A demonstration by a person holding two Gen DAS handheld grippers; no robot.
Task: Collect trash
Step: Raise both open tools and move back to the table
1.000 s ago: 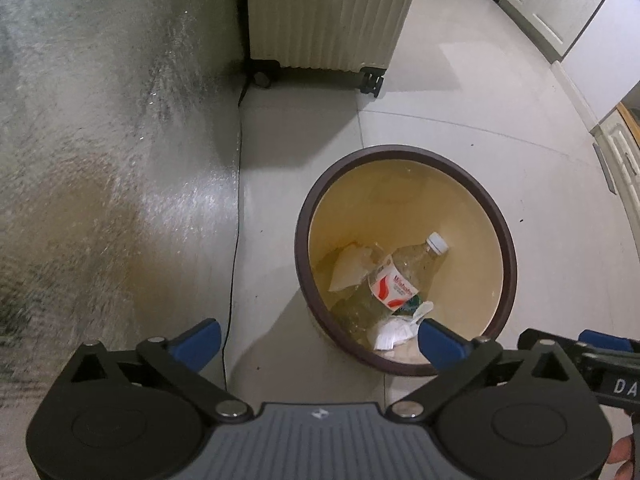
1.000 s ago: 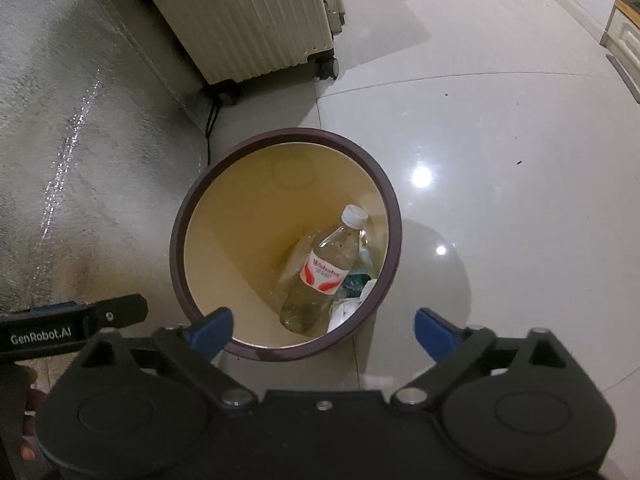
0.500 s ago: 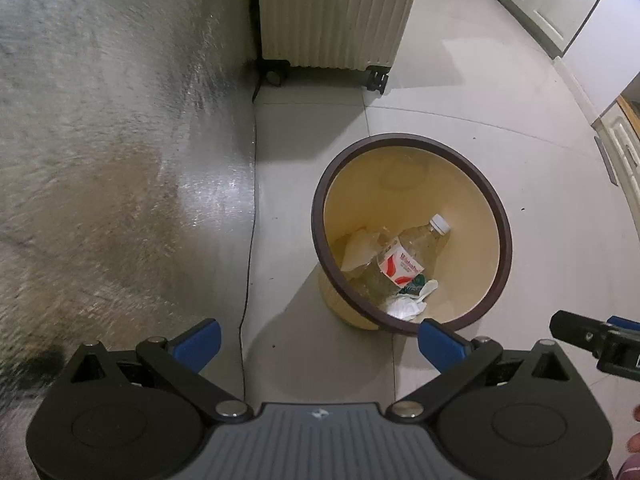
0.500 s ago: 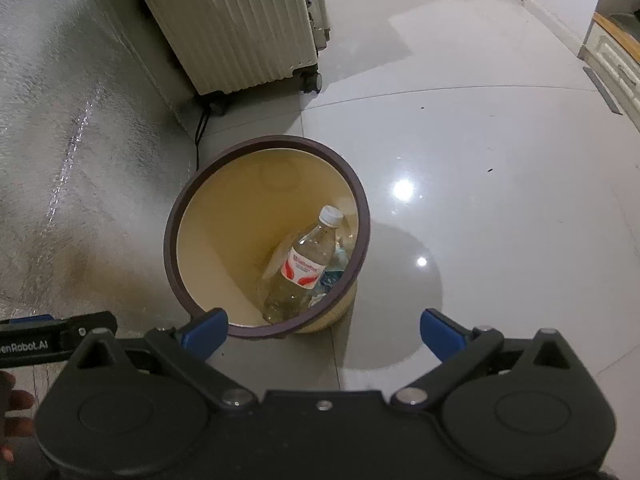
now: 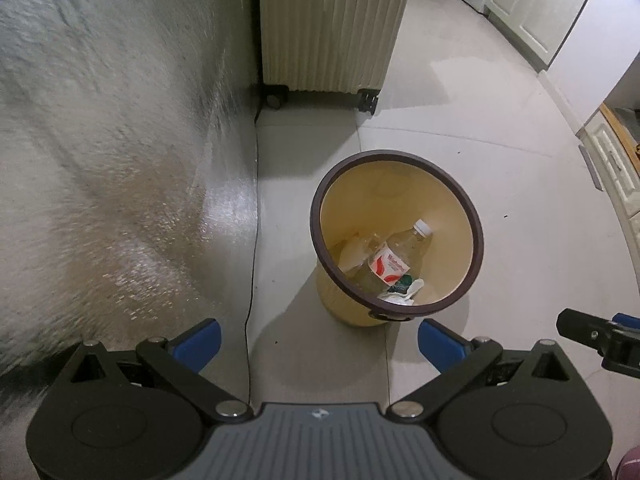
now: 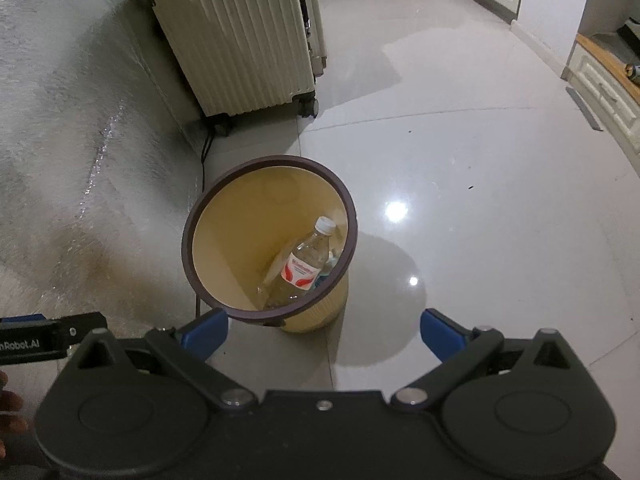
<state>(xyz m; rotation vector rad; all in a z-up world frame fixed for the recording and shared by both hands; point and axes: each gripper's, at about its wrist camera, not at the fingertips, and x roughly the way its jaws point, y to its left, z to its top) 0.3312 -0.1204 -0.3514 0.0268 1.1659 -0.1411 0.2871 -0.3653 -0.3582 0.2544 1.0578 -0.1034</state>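
Left wrist view: the left gripper is held above the floor, with its two blue fingers spread wide and nothing between them. A round yellow trash bin with a dark brown rim is seen standing on the floor, just ahead of the fingers. Inside the bin, a clear plastic bottle with a white cap and a red and white label is seen lying at a slant. Crumpled white paper is seen beside the bottle, near the closer side of the bin. A cream ribbed suitcase on small wheels is seen at the far edge of the floor, well apart from the bin. A shiny silver wall runs along the left edge of the floor. A thin black cable is laid along the foot of that wall. White cupboards are seen at the far right corner.

In the right wrist view, the right gripper is also opened wide and holds nothing. The same trash bin is seen just ahead of its left finger, with the plastic bottle resting inside. The suitcase is seen behind it. Part of the left gripper and some fingertips of a hand are seen at the left edge.
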